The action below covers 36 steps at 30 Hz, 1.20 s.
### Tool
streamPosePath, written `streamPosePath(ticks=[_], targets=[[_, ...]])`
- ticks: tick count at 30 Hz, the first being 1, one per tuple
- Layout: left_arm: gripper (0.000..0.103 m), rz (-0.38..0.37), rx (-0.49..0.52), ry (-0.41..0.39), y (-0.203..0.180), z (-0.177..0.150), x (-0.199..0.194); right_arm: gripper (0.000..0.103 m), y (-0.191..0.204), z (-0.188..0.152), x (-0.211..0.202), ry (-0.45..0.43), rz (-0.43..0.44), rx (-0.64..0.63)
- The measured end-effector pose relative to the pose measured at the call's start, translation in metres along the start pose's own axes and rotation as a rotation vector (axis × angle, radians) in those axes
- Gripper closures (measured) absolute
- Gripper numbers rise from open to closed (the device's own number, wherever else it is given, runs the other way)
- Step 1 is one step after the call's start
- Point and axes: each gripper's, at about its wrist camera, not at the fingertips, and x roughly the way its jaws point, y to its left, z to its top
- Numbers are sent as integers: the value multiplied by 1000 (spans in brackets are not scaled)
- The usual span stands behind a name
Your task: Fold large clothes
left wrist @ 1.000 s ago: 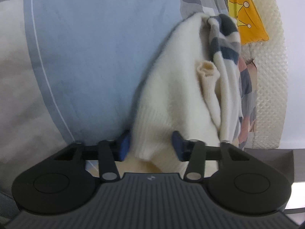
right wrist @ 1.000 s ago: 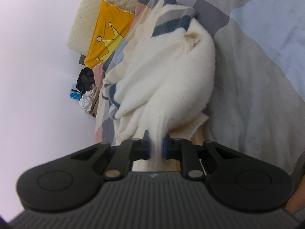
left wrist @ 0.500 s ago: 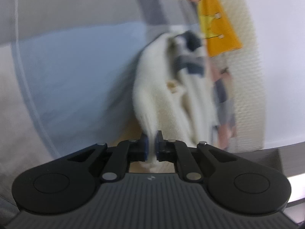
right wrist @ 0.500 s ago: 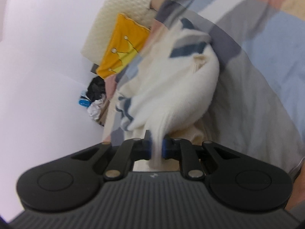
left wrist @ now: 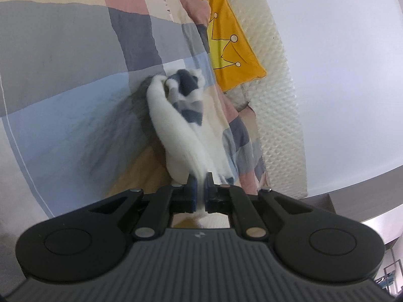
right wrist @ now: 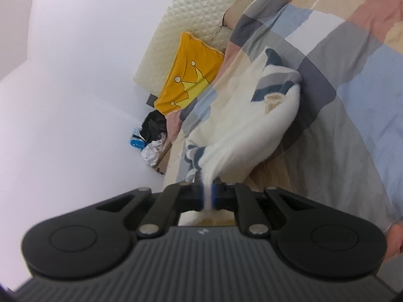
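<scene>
Two grippers hold one garment. The left gripper (left wrist: 199, 188) has its blue pads pinched tight on a bunched edge of the cream sweater (left wrist: 176, 130), and the right gripper (right wrist: 207, 193) pinches another bunched edge of the same sweater (right wrist: 241, 136) between its narrow jaws. Its jaws have just been closing a little further on the cloth. The sweater, cream with grey and navy stripes, hangs stretched from both sets of pads down toward the patchwork bedspread (left wrist: 75, 75), its far end resting crumpled on the bed; one ribbed cuff (right wrist: 273, 100) shows near the stripes. One yellow cushion (right wrist: 189, 85) printed with crowns leans against one cream quilted headboard (right wrist: 181, 25) at the bed's far end. Beside the bed, one cardboard box (right wrist: 161, 161) holds a heap of black and white clothes (right wrist: 153, 136); how many pieces cannot be told. A fingertip (right wrist: 395, 236) shows at the right view's edge.
</scene>
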Motion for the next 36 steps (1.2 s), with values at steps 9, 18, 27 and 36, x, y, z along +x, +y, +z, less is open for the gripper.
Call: streamPosePath(ticks=[9,18,27,36], targets=[[97,-60,25,15,-10,-8,-43,94,10,-10,-41,0,34,-22],[97,-153,25,-13,-18,-40,-126,94,37,-32,-110,-3,83,-59],[97,-140,65,-9,-35,-38,-125,94,43,-19,-115,17,49,-37],[97,-68,81,2,-91,40,-17,94,49,64,-16,11,-22,72]])
